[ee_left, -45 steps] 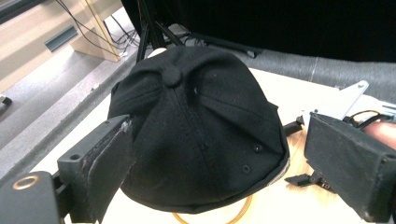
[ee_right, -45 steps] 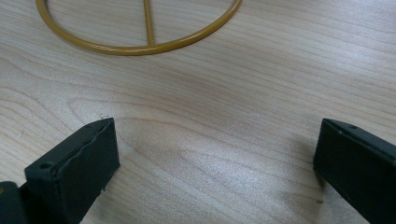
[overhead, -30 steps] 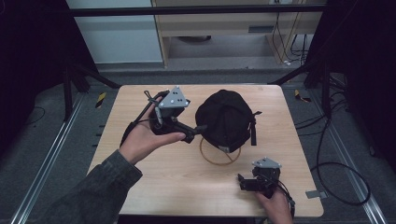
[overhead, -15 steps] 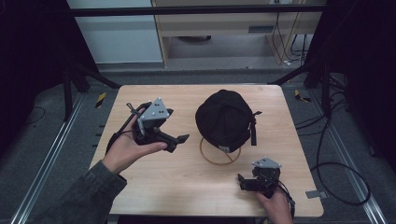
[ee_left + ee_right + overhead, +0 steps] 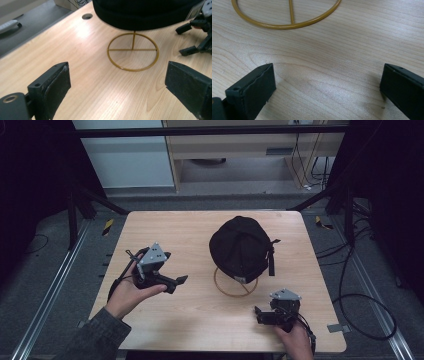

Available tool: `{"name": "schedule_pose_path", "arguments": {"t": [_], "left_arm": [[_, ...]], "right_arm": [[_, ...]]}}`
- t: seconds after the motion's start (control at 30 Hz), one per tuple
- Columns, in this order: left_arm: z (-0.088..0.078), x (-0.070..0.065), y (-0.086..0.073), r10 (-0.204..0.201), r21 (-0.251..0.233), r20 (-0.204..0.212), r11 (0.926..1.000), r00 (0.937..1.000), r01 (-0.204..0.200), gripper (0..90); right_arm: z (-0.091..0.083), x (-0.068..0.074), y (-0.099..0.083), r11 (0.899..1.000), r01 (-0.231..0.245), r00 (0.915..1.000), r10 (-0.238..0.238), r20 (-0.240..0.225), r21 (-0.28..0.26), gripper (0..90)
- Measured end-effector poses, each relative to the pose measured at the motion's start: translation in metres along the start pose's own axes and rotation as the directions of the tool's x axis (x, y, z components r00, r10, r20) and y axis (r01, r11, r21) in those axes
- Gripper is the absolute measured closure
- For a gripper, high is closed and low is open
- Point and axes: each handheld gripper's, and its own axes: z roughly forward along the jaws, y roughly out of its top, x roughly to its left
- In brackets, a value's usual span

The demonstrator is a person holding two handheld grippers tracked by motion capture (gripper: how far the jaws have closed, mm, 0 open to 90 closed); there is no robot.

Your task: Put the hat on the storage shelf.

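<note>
Approaching black fabric cap (image 5: 241, 247) on gold wire stand (image 5: 133, 52) | left gripper (image 5: 172, 281), right gripper (image 5: 260, 314) jaws apart, empty | grip brim squarely, likely.

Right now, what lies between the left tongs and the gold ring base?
Only bare wood: in the left gripper view, the table runs uninterrupted from the open left tongs to the ring base.

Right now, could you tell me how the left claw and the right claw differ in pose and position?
The left claw is lifted off the table at its left side, while the right claw sits low near the front edge. The left claw is farther from the cap on its gold stand than the right. Both are open and hold nothing.
</note>
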Motion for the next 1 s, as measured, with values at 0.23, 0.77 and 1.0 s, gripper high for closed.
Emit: {"name": "schedule_pose_path", "arguments": {"t": [0.23,0.77,1.0], "left_arm": [[0.013,-0.005,-0.046,-0.033,0.038,-0.008,0.9987,0.9994,0.033,5.9],[0.005,0.020,-0.135,-0.152,0.119,-0.088,0.9796,0.9845,0.161,6.0],[0.007,0.028,-0.153,-0.172,0.152,-0.125,0.9699,0.9771,0.190,5.3]], "right_arm": [[0.000,0.000,0.000,1.000,0.001,1.0000,-0.001,0.000,0.000,0.4],[0.000,0.000,0.000,1.000,0.002,1.0000,-0.002,0.000,0.000,0.4],[0.000,0.000,0.000,1.000,0.001,1.0000,-0.001,0.000,0.000,0.4]]}}
